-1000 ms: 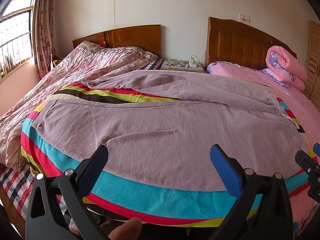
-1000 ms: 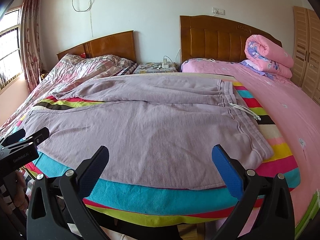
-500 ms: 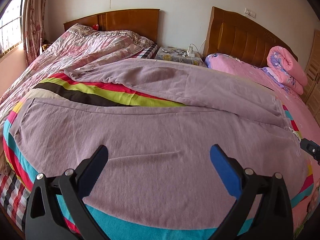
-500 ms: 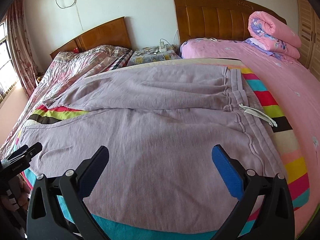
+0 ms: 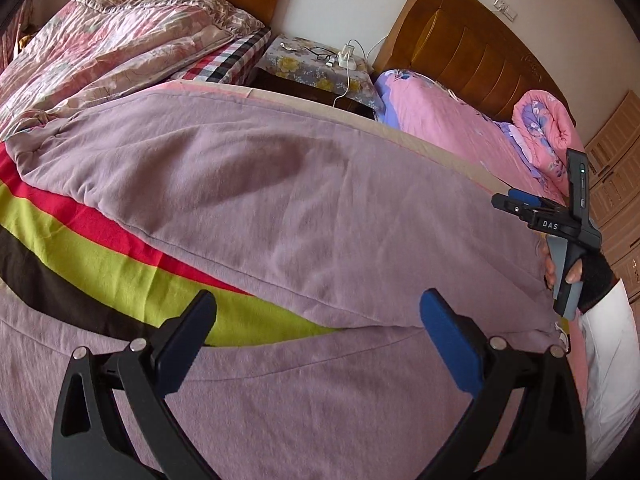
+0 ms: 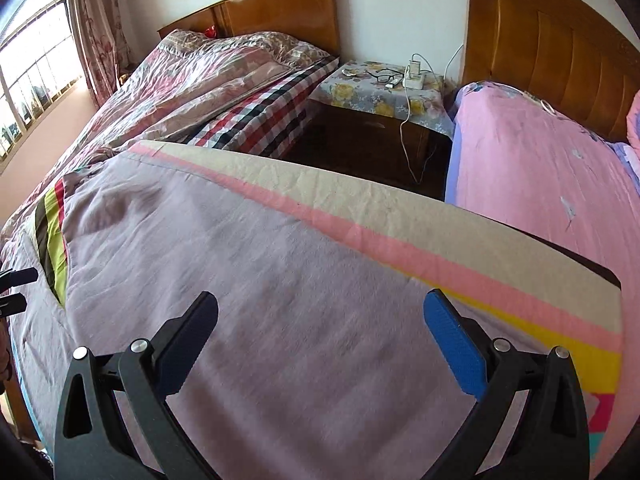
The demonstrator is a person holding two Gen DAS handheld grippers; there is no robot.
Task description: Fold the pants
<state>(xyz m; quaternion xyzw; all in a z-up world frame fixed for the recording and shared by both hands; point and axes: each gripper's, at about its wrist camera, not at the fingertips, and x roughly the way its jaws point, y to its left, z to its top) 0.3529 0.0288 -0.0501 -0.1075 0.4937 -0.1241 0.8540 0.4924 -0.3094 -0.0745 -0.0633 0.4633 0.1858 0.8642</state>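
Lilac pants (image 5: 320, 200) lie spread flat on a striped blanket (image 5: 80, 256), with both legs running left and a wedge of stripes showing between them. My left gripper (image 5: 318, 320) hovers open above the near leg, just short of that wedge, holding nothing. At the right edge of this view a gloved hand with a white sleeve holds the right gripper (image 5: 516, 204) over the waist end. In the right wrist view the pants (image 6: 240, 280) fill the foreground. My right gripper (image 6: 320, 316) stands open and empty above the far leg, close to the blanket's (image 6: 400, 216) beige and pink far edge.
Behind the blanket a nightstand (image 6: 384, 84) carries glasses, a charger and cables. A bed with a floral quilt (image 5: 100, 48) lies to the left and a pink-sheeted bed (image 6: 540, 168) to the right, with a rolled pink quilt (image 5: 544, 136) on it. Wardrobe doors (image 5: 616, 184) stand far right.
Both grippers have moved forward from the blanket's near edge to over the pants, the right one reaching the far leg. Both have stayed open and empty.
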